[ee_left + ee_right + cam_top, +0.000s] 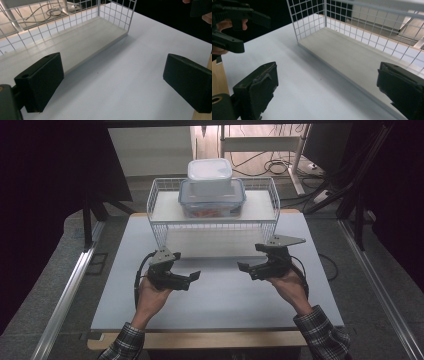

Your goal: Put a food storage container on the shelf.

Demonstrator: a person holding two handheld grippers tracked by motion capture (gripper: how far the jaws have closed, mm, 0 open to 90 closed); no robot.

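Observation:
A white wire rack (215, 227) stands at the back of the white table (215, 307). On its upper shelf sits a clear container with a blue lid (212, 199), something red inside it, and a white lidded container (210, 172) is stacked on top. My left gripper (189, 274) hovers in front of the rack's left end, open and holding nothing. My right gripper (248, 259) hovers in front of the rack's right end, also open and holding nothing. In the left gripper view the jaws (113, 62) stand wide apart over bare table beside the rack's lower board (75, 42). The right gripper (328, 72) frames the same board (352, 55).
Metal rails run along both sides of the table on the grey floor (60, 285). Cables (272, 166) lie on the floor behind the rack. A wooden strip (200, 339) edges the table's near side. The left gripper (234, 25) shows far off in the right gripper view.

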